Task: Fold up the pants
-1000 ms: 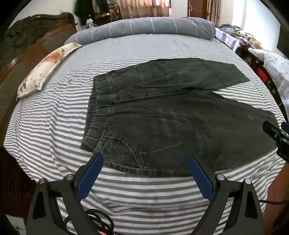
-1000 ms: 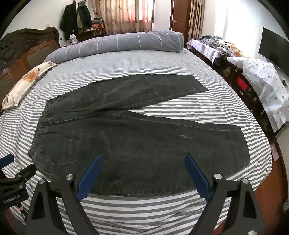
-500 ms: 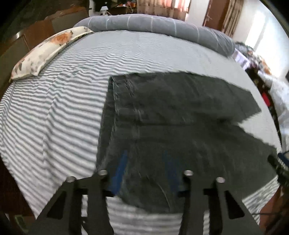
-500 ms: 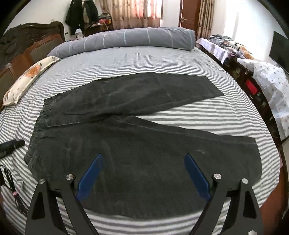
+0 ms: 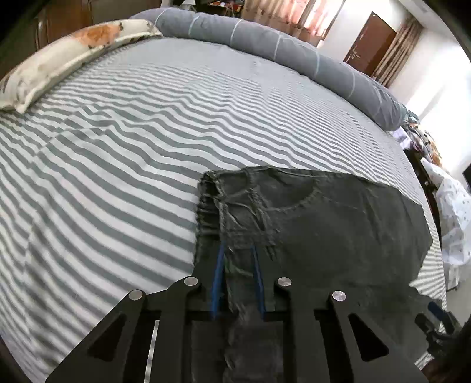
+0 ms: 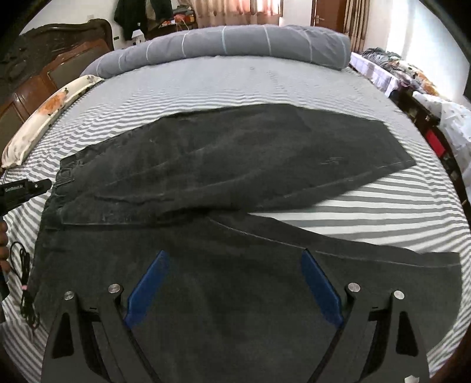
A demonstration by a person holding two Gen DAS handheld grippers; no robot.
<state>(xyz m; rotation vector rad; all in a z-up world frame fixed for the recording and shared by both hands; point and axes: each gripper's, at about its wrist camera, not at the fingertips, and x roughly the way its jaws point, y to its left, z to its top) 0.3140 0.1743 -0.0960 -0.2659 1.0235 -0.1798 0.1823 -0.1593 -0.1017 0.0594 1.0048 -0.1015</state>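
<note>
Grey and white stripes covered the bed [image 6: 382,212], which filled most of both views. A long grey rolled quilt [image 6: 229,44] lay along the far edge at 12 o'clock, and a flowery pillow [image 6: 50,109] sat at 10 o'clock by the dark wooden headboard [image 6: 59,59]. Curtains [image 6: 235,11] and a brown door [image 5: 371,44] stood behind the bed.

The black pants [image 6: 235,153] lay flat in the middle of the bed, with the waist at 9 o'clock and the two legs spread toward 3 o'clock.

The left gripper [image 5: 238,250] pointed down at the waist. Its jaws had just been closing and stood narrow, with a fold of waistband cloth between the blue pads [image 5: 217,277].

The right gripper [image 6: 232,280] hung over the near leg at 6 o'clock, tilted down. Its jaws stood wide apart and held nothing.
</note>
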